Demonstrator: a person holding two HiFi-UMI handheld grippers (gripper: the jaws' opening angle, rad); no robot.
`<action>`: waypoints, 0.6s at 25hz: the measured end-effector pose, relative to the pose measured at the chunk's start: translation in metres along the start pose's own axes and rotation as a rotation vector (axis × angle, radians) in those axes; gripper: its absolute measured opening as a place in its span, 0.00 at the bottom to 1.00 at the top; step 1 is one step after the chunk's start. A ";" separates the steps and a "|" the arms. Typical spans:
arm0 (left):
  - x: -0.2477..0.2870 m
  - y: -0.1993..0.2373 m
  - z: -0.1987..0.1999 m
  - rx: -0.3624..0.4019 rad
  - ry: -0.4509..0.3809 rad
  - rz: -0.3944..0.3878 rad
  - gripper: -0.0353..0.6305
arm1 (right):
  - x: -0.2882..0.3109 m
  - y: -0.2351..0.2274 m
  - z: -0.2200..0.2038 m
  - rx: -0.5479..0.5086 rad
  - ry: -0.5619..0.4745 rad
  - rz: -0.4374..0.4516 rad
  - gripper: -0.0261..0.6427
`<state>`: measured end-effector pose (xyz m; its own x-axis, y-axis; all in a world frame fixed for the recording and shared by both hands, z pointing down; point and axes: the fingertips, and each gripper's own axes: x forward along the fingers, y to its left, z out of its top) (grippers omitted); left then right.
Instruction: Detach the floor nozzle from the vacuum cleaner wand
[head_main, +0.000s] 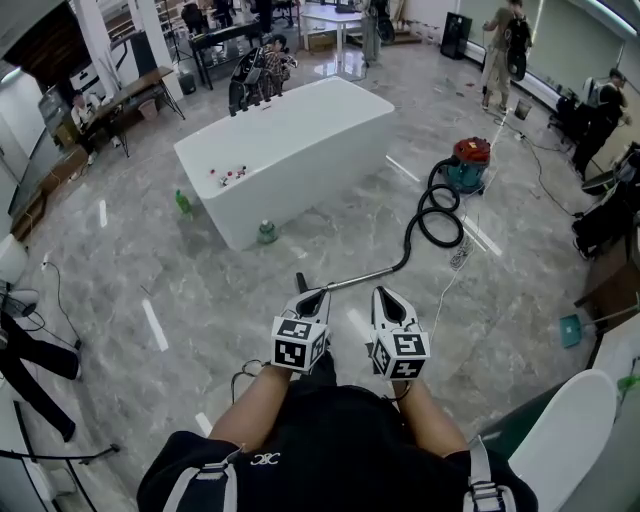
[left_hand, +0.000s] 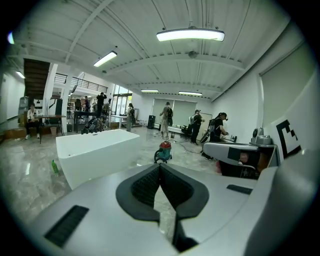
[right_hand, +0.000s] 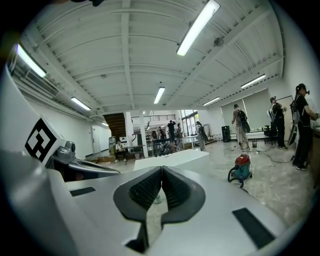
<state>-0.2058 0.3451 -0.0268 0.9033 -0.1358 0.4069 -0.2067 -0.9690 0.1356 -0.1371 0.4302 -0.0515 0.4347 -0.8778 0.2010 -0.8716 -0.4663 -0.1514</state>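
The wand (head_main: 365, 275) lies on the floor at the middle of the head view. It runs from the black hose (head_main: 410, 238) down-left to a small black end piece (head_main: 299, 282), and whether that piece is the nozzle cannot be told. The end piece lies just at the tip of the left gripper (head_main: 314, 296), with part of it hidden behind the gripper. The right gripper (head_main: 386, 296) is beside it to the right, below the wand and apart from it. The hose coils up toward the red and teal vacuum (head_main: 468, 163) in the upper right, well apart from both grippers.

In the left gripper view, the left gripper (left_hand: 160, 166) has its fingers (left_hand: 144, 187) clenched tip to tip with nothing between them. The vacuum (left_hand: 163, 151) stands far off, just above the tips. In the right gripper view, the right gripper (right_hand: 161, 169) also has its fingers (right_hand: 176, 190) pressed together and empty, and the vacuum (right_hand: 241, 169) stands at the right. Neither gripper is seen touching the wand.

A white counter (head_main: 300, 140) fills the upper middle of the head view, with a green bottle (head_main: 183, 203) on the floor at its left.
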 end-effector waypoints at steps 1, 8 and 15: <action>0.010 0.003 0.004 -0.001 -0.002 -0.007 0.07 | 0.007 -0.006 0.001 -0.004 0.002 -0.007 0.06; 0.083 0.042 0.023 -0.022 -0.012 -0.043 0.07 | 0.077 -0.040 0.003 0.011 0.023 -0.037 0.06; 0.160 0.113 0.066 -0.040 -0.007 -0.050 0.07 | 0.183 -0.058 0.029 -0.028 0.052 -0.040 0.06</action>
<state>-0.0600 0.2006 -0.0066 0.9157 -0.0886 0.3920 -0.1757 -0.9655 0.1922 -0.0003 0.2933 -0.0336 0.4574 -0.8515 0.2564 -0.8601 -0.4969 -0.1157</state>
